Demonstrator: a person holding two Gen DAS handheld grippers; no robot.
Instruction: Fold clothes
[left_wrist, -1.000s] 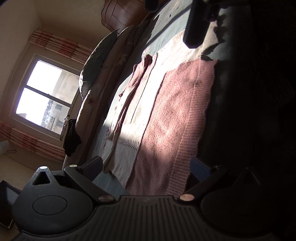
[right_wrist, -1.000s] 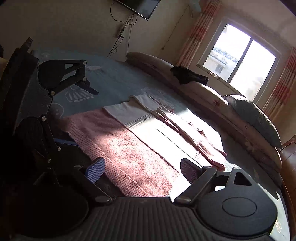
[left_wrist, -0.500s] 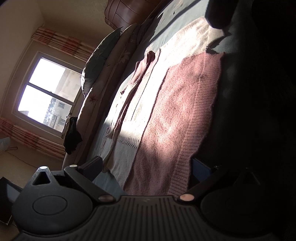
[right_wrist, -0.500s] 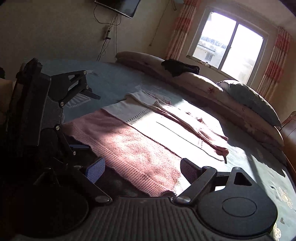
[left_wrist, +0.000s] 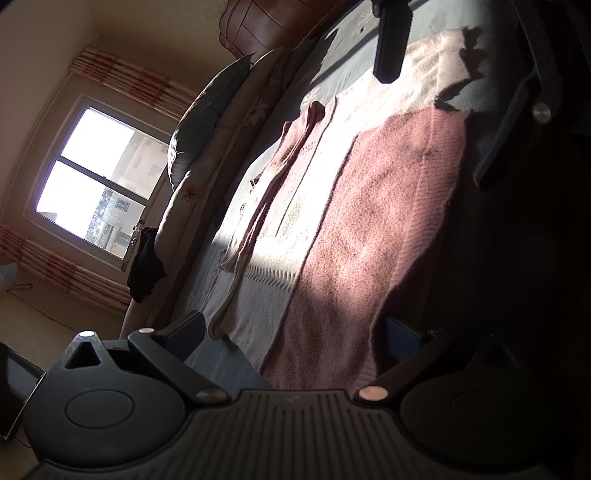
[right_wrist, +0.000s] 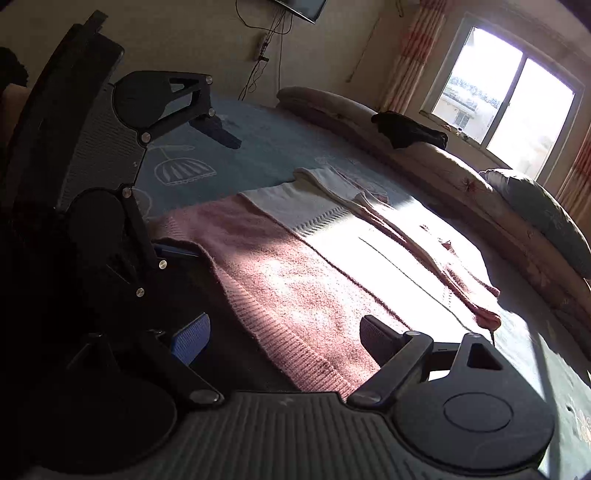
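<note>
A pink and cream knitted sweater (left_wrist: 354, 221) lies flat on the blue bedspread (right_wrist: 266, 147), partly folded, with a sleeve laid along its far side (right_wrist: 436, 258). My left gripper (left_wrist: 291, 328) is open, its jaws wide over the sweater's near ribbed hem. My right gripper (right_wrist: 284, 332) is open over the other end of the same pink hem (right_wrist: 295, 354). Each gripper shows in the other's view: the left one (right_wrist: 207, 188) at the left, the right one (left_wrist: 436, 122) at the top right. Neither holds the cloth.
A rolled quilt (right_wrist: 424, 162) and a grey-green pillow (right_wrist: 546, 218) line the far side of the bed below a bright window (right_wrist: 506, 96). A black garment (right_wrist: 406, 129) lies on the quilt. A wooden headboard (left_wrist: 258, 26) stands at the head end.
The right gripper has swung back into the left wrist view at the top. Both grippers stay open over the hem; the sweater has not moved.
</note>
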